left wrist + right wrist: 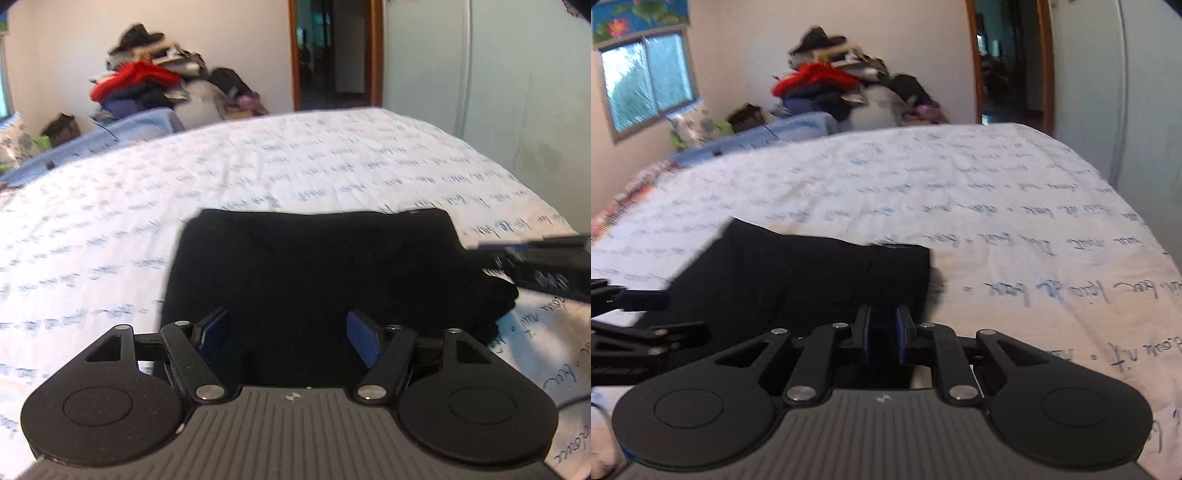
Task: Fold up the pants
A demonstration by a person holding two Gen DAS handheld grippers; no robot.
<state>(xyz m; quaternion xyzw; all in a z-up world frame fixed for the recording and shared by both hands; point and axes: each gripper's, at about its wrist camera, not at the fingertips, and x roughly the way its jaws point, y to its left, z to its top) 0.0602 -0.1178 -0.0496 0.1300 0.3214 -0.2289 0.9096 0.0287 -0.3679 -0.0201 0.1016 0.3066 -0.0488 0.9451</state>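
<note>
Lying as a compact black rectangle in the lower middle of both frames, on the script-printed white bedsheet (332, 162): the pants (306, 266), apparently already folded down to a small bundle; hovering over the near edge with blue pads spread wide and nothing between them, the left gripper (290, 334); closing down at the bundle's right end, the right gripper (883, 334), pads drawn nearly together with dark fabric seemingly between them, though hard to say for certain against the black cloth; judging the step as a last fold or a squaring-up of the bundle; pinching all layers together at the right end rather than only the top one; bringing the left pads down onto the opposite near corner before any lift; keeping both ends level and moving together, avoiding dragging the sheet or letting the inner layers slip out; ignoring the clothes pile (834, 85) in the upper middle, well apart.
</note>
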